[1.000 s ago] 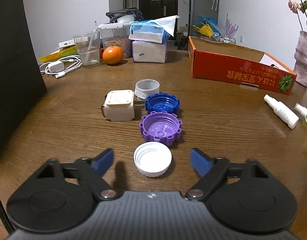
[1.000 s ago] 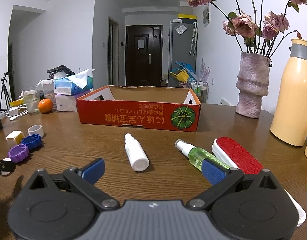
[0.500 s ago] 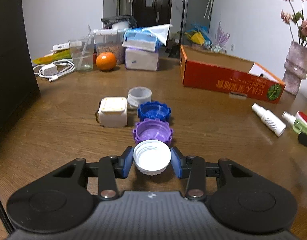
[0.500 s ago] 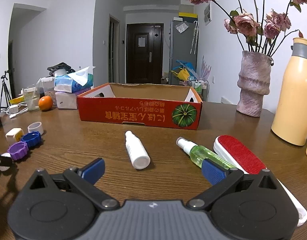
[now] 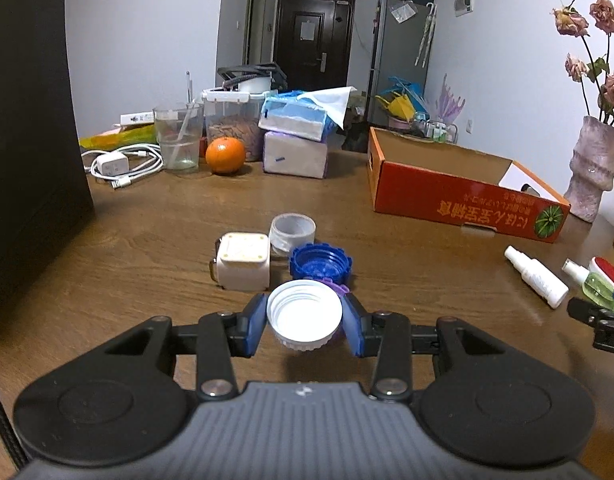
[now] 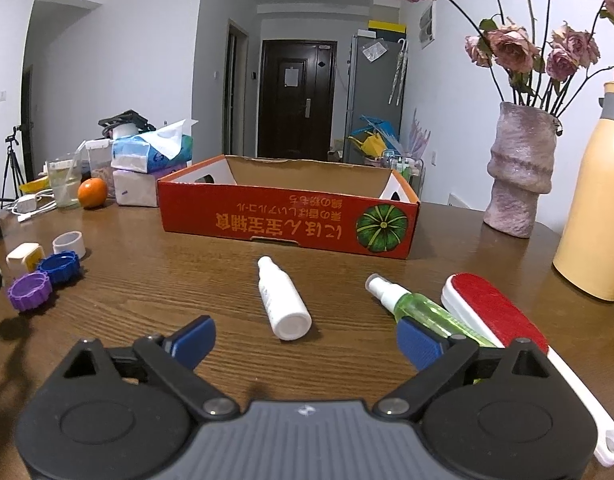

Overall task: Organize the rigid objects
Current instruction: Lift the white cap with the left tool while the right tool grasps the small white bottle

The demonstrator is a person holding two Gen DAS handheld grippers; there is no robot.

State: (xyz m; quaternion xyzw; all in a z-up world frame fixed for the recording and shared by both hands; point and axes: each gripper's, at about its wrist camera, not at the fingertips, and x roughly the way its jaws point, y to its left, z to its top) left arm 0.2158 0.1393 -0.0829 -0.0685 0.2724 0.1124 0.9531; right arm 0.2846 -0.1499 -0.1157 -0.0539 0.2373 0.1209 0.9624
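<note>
In the left wrist view the left claw (image 5: 305,326) fills the bottom centre, its blue pads pressed against both sides of a white cap (image 5: 305,322), open side up, which it holds above the brown tabletop (image 5: 155,240). Just behind the white cap a sliver of a purple cap (image 5: 339,288) shows, mostly hidden, then one blue cap (image 5: 321,262), one cream square box (image 5: 245,266) to its left, and one grey-white ring (image 5: 293,232) behind them; that makes three caps counted. In the right wrist view the right claw (image 6: 305,338) sits at the bottom, its jaws wide but closing, with only bare tabletop between the pads. Ahead of it lie two bottles: one white bottle (image 6: 283,300) at centre and one green spray bottle (image 6: 423,310) to the right, partly covered by the right pad. Touching the green bottle on the right is one red lint brush (image 6: 495,312). Farther back at centre stands one open orange cardboard box (image 6: 291,220). At the right edge are one yellow flask (image 6: 595,216) and one vase (image 6: 519,172) of dried roses. In the far upper left sit one orange (image 6: 92,193), one glass (image 6: 65,184) and two stacked tissue packs (image 6: 147,168).
</note>
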